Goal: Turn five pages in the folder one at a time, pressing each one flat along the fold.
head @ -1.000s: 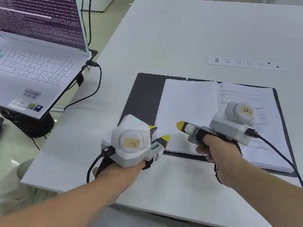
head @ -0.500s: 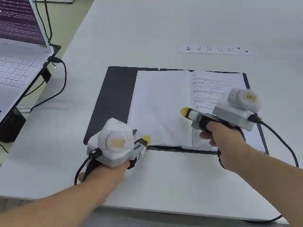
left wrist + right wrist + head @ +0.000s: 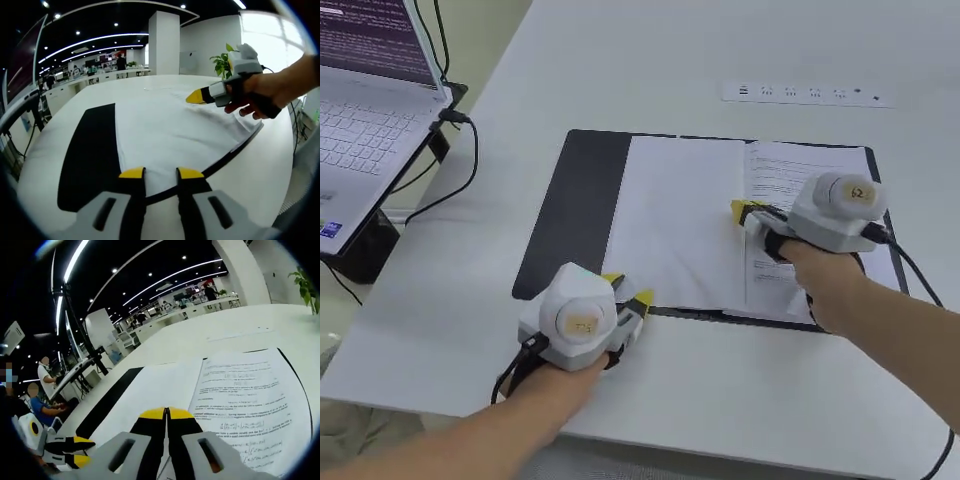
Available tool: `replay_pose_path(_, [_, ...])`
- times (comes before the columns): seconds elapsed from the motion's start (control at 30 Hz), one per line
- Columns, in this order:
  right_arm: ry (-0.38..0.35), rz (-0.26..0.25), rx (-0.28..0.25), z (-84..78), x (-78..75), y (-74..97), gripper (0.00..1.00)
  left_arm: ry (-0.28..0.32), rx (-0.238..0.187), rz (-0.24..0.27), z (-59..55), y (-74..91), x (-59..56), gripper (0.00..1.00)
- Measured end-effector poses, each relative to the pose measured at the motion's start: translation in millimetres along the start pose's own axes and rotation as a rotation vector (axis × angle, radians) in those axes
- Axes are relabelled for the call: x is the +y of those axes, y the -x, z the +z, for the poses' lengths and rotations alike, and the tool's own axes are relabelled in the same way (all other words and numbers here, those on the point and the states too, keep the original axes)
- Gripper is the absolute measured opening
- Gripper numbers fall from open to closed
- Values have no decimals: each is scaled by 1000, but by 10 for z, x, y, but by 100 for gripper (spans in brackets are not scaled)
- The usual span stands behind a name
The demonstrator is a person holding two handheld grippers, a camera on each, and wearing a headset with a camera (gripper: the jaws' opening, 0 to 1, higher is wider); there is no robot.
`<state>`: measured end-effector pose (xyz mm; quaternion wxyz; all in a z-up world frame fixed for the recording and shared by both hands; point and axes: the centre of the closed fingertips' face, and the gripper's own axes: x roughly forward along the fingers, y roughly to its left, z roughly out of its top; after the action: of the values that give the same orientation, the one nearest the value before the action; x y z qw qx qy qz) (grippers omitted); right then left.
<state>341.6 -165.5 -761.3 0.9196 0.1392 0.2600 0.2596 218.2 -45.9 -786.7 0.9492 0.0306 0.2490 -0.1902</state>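
Observation:
The black folder [image 3: 570, 210] lies open on the white table. A blank white page [image 3: 675, 220] lies flat left of the fold, a printed page [image 3: 800, 170] right of it. My right gripper [image 3: 742, 212] is shut, its yellow tips low over the fold, which runs just ahead of its closed jaws [image 3: 166, 414] between blank page [image 3: 150, 385] and printed page [image 3: 250, 390]. My left gripper [image 3: 627, 290] is open with nothing in it, at the folder's near edge below the blank page. From the left gripper [image 3: 161, 174], the right gripper [image 3: 200, 95] shows over the blank page [image 3: 165, 135].
An open laptop [image 3: 360, 120] sits at the far left with a black cable [image 3: 470, 170] trailing toward the folder. A white power strip [image 3: 810, 95] lies behind the folder. The table's near edge [image 3: 720, 445] is close to my hands.
My right gripper has slid right across the blank page to the fold. The left gripper has stayed at the folder's near edge. The head camera has shifted.

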Motion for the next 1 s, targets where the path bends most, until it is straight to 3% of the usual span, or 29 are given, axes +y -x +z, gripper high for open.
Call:
replay_pose_path(0.13, [8, -19, 6, -7, -107, -67, 0, 3, -4, 2, -7, -11, 6, 23])
replay_pose_path(0.27, [11, -26, 12, -17, -107, -77, 0, 5, -11, 2, -19, -24, 13, 23])
replay_pose_path(0.47, [20, -26, 1, 55, -101, -128, 0, 13, -20, 6, -24, -27, 16, 23])
replay_pose_path(1.0, [18, -53, -37, 260, -262, -397, 0, 24, -41, 9, -31, -26, 19, 23])
